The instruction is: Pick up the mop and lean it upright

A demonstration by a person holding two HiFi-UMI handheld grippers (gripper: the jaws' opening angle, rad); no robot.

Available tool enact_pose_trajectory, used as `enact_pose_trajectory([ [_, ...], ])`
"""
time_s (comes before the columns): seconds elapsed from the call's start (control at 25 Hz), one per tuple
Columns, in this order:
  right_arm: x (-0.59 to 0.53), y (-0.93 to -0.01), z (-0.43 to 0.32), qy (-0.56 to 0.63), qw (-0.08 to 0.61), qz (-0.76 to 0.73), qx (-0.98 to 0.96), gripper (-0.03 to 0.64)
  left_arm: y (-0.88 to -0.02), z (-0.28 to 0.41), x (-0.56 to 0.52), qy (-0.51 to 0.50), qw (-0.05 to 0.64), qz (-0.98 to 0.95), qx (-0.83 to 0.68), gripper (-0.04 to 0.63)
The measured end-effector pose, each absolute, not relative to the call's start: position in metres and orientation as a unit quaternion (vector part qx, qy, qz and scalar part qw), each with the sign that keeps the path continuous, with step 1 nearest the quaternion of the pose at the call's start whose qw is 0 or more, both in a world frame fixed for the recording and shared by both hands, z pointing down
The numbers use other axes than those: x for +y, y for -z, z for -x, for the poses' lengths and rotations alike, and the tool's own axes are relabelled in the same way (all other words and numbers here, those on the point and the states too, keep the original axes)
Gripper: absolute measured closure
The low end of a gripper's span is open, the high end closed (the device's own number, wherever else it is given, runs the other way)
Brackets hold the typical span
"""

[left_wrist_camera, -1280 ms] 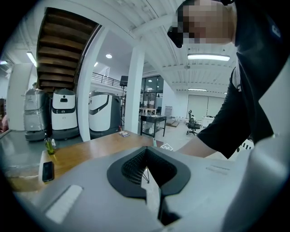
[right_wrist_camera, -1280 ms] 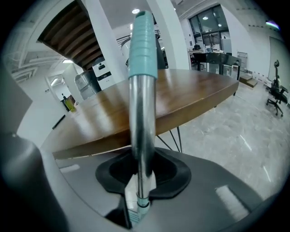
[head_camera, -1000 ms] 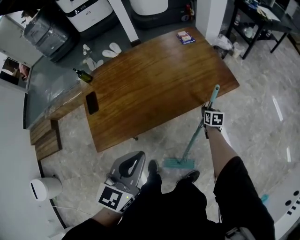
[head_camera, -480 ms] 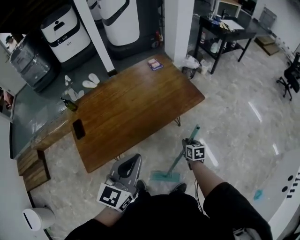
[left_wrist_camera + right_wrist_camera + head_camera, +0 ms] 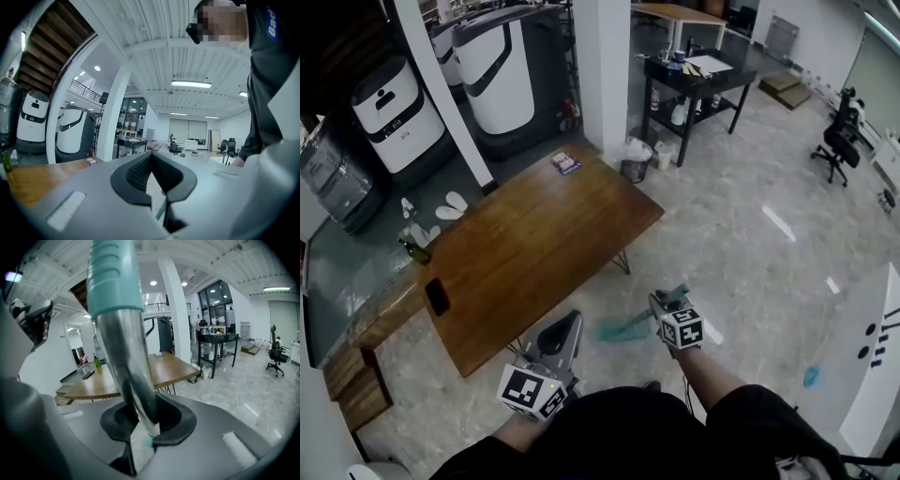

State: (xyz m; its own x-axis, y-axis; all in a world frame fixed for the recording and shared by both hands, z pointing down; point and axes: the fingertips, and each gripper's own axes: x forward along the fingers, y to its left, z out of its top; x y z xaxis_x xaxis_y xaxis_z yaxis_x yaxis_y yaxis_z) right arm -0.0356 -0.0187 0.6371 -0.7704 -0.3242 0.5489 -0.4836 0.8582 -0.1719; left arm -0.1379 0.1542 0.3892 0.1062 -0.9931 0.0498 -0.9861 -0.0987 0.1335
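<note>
The right hand-held gripper (image 5: 143, 416) pinches the mop (image 5: 623, 328) on its metal shaft below the teal grip (image 5: 115, 282). In the head view the mop's head sits at that gripper's 9 o'clock, beside the bench (image 5: 516, 253). The pick-up looks done. The next move calls for a support to lean the mop upright against. The left hand-held gripper (image 5: 570, 323) is pressed together and empty. The foreshortened shaft hides whether the head clears the floor (image 5: 741, 244).

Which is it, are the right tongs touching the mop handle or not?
Touching. The right gripper view shows the right tongs closed on the mop handle, its metal shaft clamped between them.
</note>
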Motion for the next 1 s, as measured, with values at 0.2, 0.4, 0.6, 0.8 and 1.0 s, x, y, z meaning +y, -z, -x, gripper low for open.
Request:
enact_pose_trajectory([
  [0.2,-0.027,-0.567,0.017,-0.132,0.210,-0.248,-0.937,0.546,-0.379,0.117,0.141,0.033,0.061,-0.763,-0.643,0.581],
  [0.4,-0.024,-0.518,0.006,-0.124,0.173,-0.261,-0.942,0.546,-0.378,0.103,0.135,0.036,0.057,-0.780,-0.623,0.581],
  [0.6,-0.003,-0.489,-0.005,-0.125,0.147,-0.264,-0.945,0.546,-0.382,0.087,0.132,0.030,0.058,-0.802,-0.594,0.581],
  [0.8,0.023,-0.477,-0.015,-0.128,0.132,-0.263,-0.947,0.548,-0.393,0.071,0.128,0.023,0.067,-0.821,-0.566,0.581],
  [1.0,0.040,-0.468,-0.027,-0.136,0.120,-0.262,-0.948,0.551,-0.393,0.053,0.123,-0.001,0.073,-0.836,-0.543,0.581],
])
